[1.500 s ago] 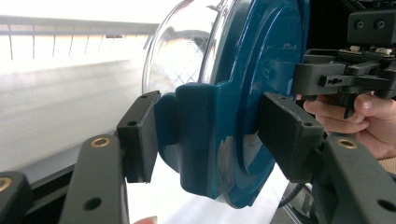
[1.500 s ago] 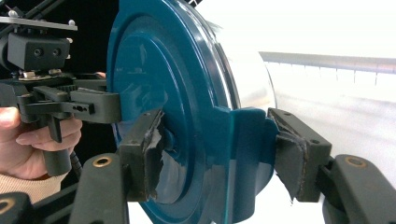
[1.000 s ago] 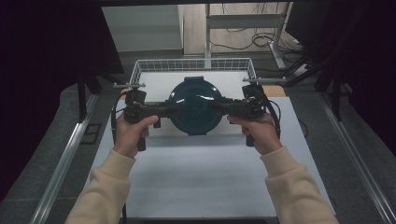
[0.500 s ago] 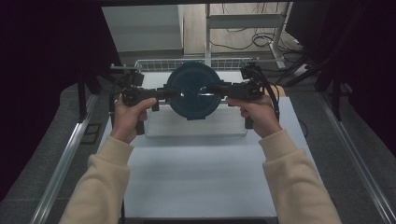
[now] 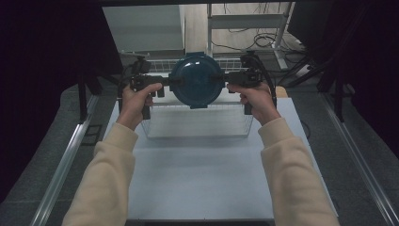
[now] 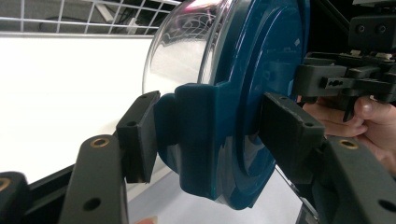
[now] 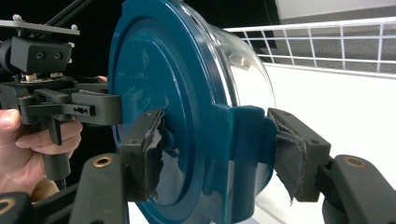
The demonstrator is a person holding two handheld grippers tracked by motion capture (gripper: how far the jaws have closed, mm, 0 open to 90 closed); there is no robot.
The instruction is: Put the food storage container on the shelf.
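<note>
Your left gripper [image 5: 164, 83] has its fingers clamped on one side tab of the blue-lidded container [image 5: 196, 80]; your right gripper [image 5: 225, 77] clamps the opposite tab. It hangs upper centre, above the wire basket [image 5: 197, 126]. Uneven squeeze could let it tip out.

left tongs [image 5: 165, 83] clamped | right tongs [image 5: 221, 79] clamped | arms extended forward
</note>
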